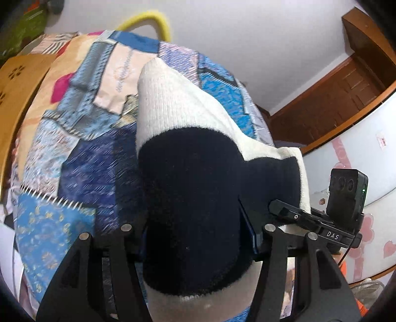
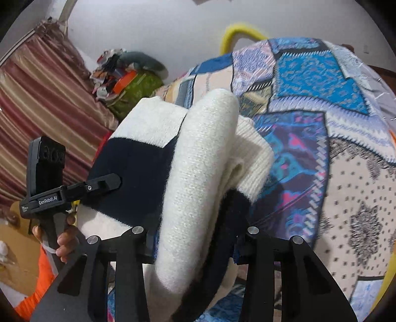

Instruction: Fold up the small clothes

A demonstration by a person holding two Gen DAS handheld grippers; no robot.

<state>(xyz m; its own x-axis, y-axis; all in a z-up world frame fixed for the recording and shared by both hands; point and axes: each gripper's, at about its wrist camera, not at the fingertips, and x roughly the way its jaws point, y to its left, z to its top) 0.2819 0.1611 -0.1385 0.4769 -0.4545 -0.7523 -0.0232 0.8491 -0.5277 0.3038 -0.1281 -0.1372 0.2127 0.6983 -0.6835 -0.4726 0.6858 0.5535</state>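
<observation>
A cream and navy knitted garment [image 1: 188, 153] hangs between both grippers above a patchwork quilt [image 1: 74, 148]. My left gripper [image 1: 198, 237] is shut on the garment's navy part, which bulges out between the jaws and hides the fingertips. My right gripper [image 2: 195, 245] is shut on the garment [image 2: 198, 161], with a rolled cream fold and a navy band running between the jaws. The left gripper [image 2: 74, 188] shows in the right wrist view, clamped on the navy edge. The right gripper [image 1: 309, 218] shows in the left wrist view at the garment's right edge.
The quilt [image 2: 321, 123] covers a bed. A wooden headboard [image 1: 17, 99] is at left, a yellow hoop [image 1: 148, 19] behind. A wooden door [image 1: 334, 99] and a white cabinet [image 1: 358, 161] stand at right. A striped curtain [image 2: 37, 111] and a cluttered green bag [image 2: 133, 86] are at left.
</observation>
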